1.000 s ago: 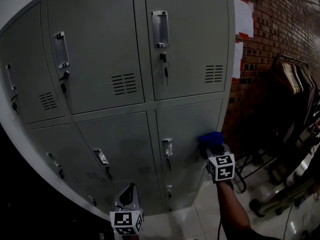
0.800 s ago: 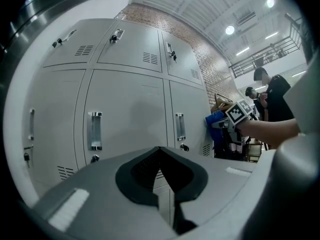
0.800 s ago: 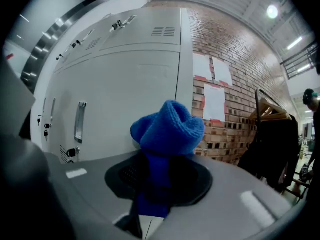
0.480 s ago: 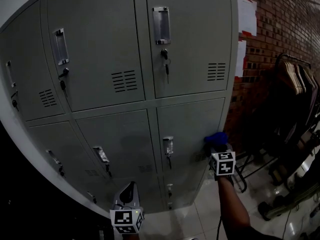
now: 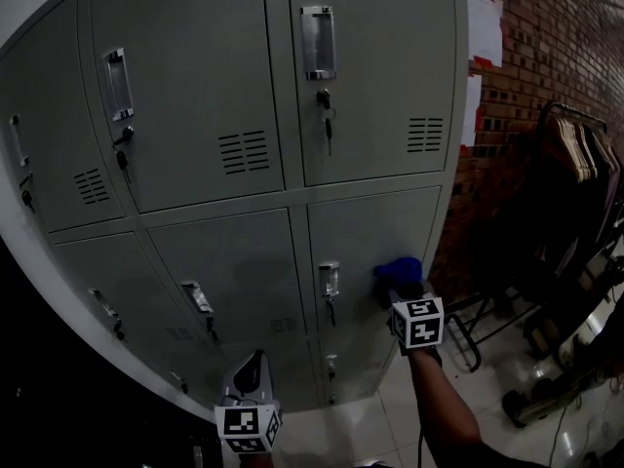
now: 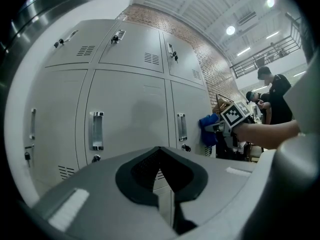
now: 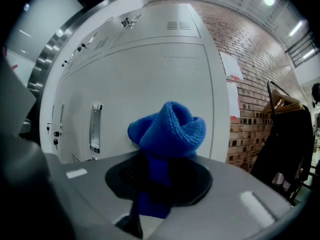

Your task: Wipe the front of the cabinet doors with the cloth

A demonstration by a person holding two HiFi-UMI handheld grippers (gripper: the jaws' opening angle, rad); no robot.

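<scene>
The right claw (image 5: 401, 287) gripped the blue cloth (image 5: 397, 267) against a lower cabinet door (image 5: 363, 230) at four o'clock, while the left claw (image 5: 252, 367) hung closed and empty at six.

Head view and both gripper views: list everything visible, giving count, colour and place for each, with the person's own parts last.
cabinet: one, grey metal, fills the left and centre of the head view.
doors: three columns, at least three rows, grey, shut.
handles: one per door, silver.
keys: several, dark, hanging in locks under the handles.
cloth: one, blue, at the middle-row right door, right of its handle.
brick wall: one, red-brown, right of the cabinet.
paper sheets: two, white, on the brick wall.
clothes rack: one, dark, far right, with hangers.
floor: pale glossy tiles, bottom.
left gripper: grey, low by the bottom doors, jaws together, empty.
right gripper: grey, jaws closed on the cloth.
forearm: one, behind the right gripper.
</scene>
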